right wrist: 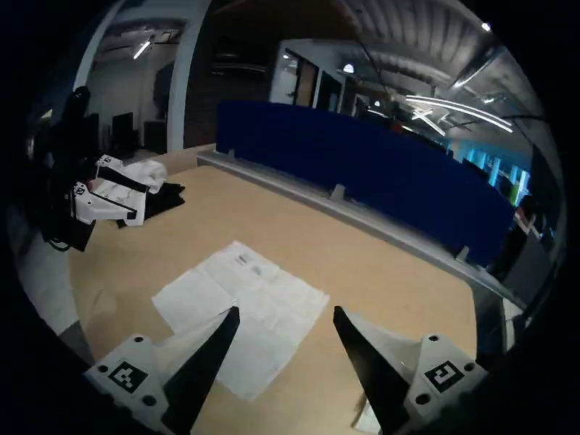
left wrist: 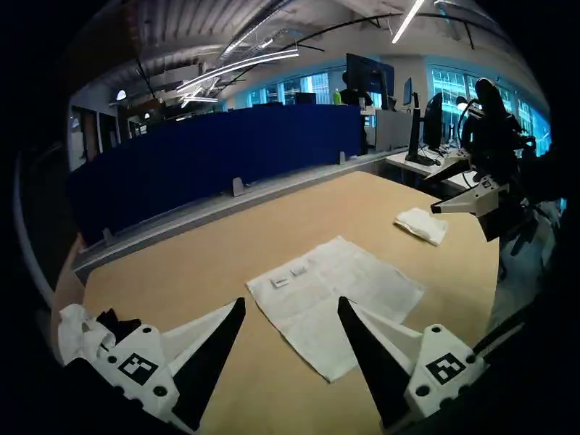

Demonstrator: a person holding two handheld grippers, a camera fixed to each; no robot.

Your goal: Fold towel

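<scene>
Left gripper view looks along the left gripper [left wrist: 290, 301], whose fingers stand wide apart and hold nothing, poised over the near edge of a white towel [left wrist: 348, 286] that lies spread flat (two small tags facing up) in the middle of the wooden table [left wrist: 217, 254]. A folded towel [left wrist: 422, 223] sits farther off, near the right gripper [left wrist: 464, 206]. Right gripper view shows that gripper's fingers also apart and empty over the flat towel, with a heap of white and black cloth [right wrist: 156, 181] at the table's far corner.
</scene>
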